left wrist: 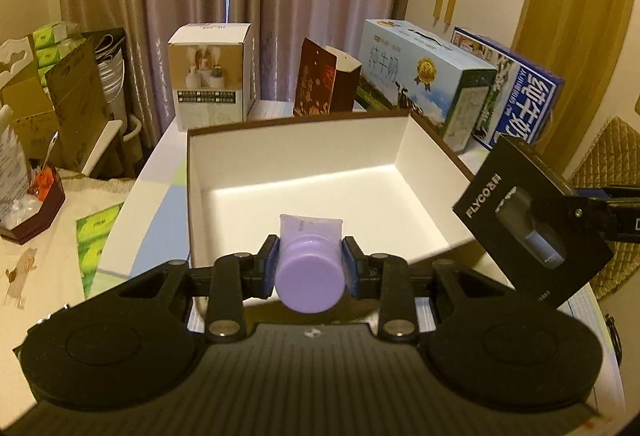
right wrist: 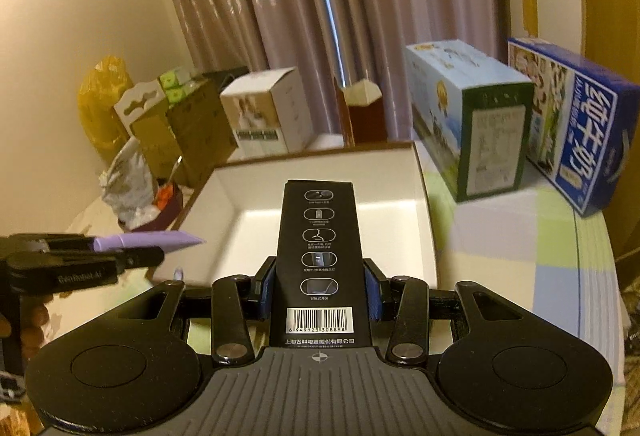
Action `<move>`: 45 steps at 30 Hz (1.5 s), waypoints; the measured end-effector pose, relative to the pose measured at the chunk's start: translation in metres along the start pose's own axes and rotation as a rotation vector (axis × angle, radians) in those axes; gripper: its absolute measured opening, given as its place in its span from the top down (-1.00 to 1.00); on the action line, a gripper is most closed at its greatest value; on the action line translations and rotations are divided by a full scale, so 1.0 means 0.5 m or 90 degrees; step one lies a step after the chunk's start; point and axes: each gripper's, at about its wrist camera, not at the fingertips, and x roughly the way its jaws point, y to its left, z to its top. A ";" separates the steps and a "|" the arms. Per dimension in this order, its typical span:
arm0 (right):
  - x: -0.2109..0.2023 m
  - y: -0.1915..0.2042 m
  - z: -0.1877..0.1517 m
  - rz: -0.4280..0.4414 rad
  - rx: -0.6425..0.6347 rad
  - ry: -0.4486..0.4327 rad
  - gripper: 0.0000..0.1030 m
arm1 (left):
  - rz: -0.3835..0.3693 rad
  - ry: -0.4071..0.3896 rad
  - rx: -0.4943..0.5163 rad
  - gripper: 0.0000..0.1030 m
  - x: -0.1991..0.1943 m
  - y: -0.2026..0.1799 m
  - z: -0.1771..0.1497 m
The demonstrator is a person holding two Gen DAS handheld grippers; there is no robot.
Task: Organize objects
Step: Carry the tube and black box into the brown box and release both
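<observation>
Left tool [left wrist: 309, 263] pinches a lilac plastic tube with a round cap [left wrist: 310, 268] by its neck, crimped end aimed over the near wall of the open white-lined cardboard box [left wrist: 298, 152] on the table [right wrist: 520, 236]. Right tool [right wrist: 320, 286] clamps a flat black carton with printed icons [right wrist: 320, 236] lengthwise, likewise poised near the box, probably for dropping in.

Left gripper [left wrist: 310, 268] level, pointing forward, jaws closed part-way and clamping a purple tube [left wrist: 310, 260] with both blue pads [left wrist: 270, 266] on its sides, cap toward the camera. Right gripper [right wrist: 320, 284] also level, jaws pressed on the two sides of a black box [right wrist: 320, 256] held lengthwise. Fingers of the left hand [right wrist: 34, 324] visible under its handle.
</observation>
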 end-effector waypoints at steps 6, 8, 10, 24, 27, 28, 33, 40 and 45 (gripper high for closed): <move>0.084 -0.018 0.060 -0.019 0.012 -0.001 0.22 | 0.017 0.006 -0.002 0.46 0.080 0.013 0.047; 0.113 -0.027 0.075 -0.026 0.019 0.002 0.22 | 0.022 0.010 -0.003 0.46 0.107 0.019 0.060; 0.142 -0.037 0.088 -0.032 0.028 0.008 0.22 | 0.030 0.016 0.002 0.46 0.137 0.023 0.070; 0.346 -0.065 0.084 -0.074 0.044 0.099 0.22 | 0.106 0.120 -0.065 0.46 0.348 0.047 0.079; 0.371 -0.064 0.082 -0.073 0.050 0.106 0.22 | 0.108 0.125 -0.071 0.46 0.379 0.045 0.079; 0.377 -0.063 0.082 -0.074 0.050 0.107 0.22 | 0.105 0.126 -0.072 0.46 0.388 0.044 0.079; 0.397 -0.066 0.083 -0.075 0.058 0.108 0.22 | 0.097 0.146 -0.087 0.19 0.417 0.045 0.078; 0.411 -0.067 0.079 -0.067 0.071 0.095 0.21 | 0.093 0.146 -0.072 -0.18 0.403 0.048 0.084; 0.391 -0.055 0.081 -0.057 0.047 0.078 0.13 | 0.088 0.142 -0.065 -0.34 0.372 0.053 0.081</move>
